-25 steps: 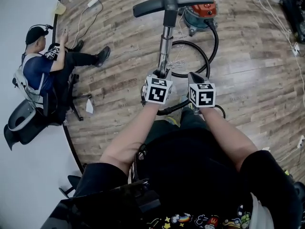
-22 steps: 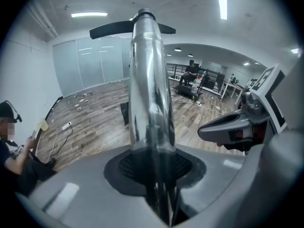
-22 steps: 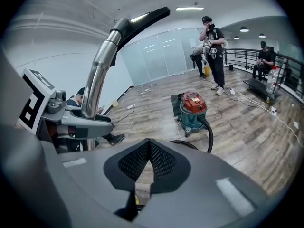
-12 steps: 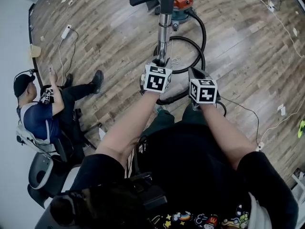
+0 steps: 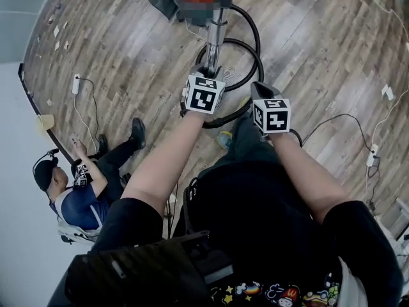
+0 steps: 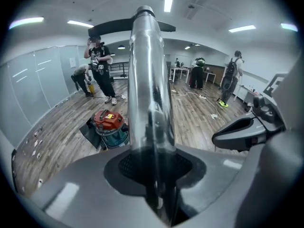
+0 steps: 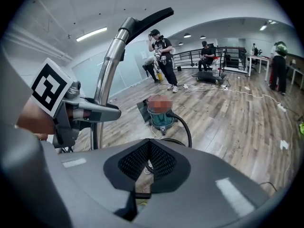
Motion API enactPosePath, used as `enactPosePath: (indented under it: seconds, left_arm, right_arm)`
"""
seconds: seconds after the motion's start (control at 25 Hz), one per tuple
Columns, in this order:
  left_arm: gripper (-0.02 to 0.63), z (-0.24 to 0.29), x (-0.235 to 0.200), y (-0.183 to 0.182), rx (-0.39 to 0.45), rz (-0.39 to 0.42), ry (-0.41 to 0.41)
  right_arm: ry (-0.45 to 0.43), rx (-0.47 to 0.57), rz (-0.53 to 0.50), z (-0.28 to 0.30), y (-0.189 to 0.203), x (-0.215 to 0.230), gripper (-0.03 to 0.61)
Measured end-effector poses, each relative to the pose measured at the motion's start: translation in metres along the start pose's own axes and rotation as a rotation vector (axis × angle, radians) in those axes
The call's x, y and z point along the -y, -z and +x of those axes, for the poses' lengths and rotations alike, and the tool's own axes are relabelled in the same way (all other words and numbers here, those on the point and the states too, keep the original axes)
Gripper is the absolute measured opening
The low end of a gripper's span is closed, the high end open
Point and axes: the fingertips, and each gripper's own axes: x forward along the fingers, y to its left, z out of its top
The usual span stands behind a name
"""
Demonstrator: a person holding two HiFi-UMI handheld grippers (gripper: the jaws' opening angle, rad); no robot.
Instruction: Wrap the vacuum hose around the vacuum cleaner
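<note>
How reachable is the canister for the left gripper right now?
Probably not reachable. The left gripper is shut on the metal wand, and the canister stands on the floor beyond the looped hose, below and ahead of it. It would have to release the wand and go down.

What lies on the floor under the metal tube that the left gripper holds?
Loops of black hose lie on the wooden floor beneath the metal tube. The parts behind the tube and the left gripper are covered.
</note>
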Motion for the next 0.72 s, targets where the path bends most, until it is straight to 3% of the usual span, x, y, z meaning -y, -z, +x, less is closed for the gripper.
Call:
enactPosePath:
  seconds: [0.32,0.48,0.72]
  left_arm:
    - [0.112,0.077,-0.016,-0.041,-0.101,0.187,0.085]
    - [0.112,0.106,-0.034,-0.045,-0.152,0.251,0.127]
    - [0.112,0.155,-0.057,-0.042,-0.165,0.390,0.213]
  right_arm:
    - [0.040,-0.013,0.107,0.048,-0.032,0.068,0.025]
    - [0.081,-0.017,0.168,0.062,-0.039,0.083,0.025]
    - [0.158,-0.022,0.226,0.096,-0.033,0.086,0.025]
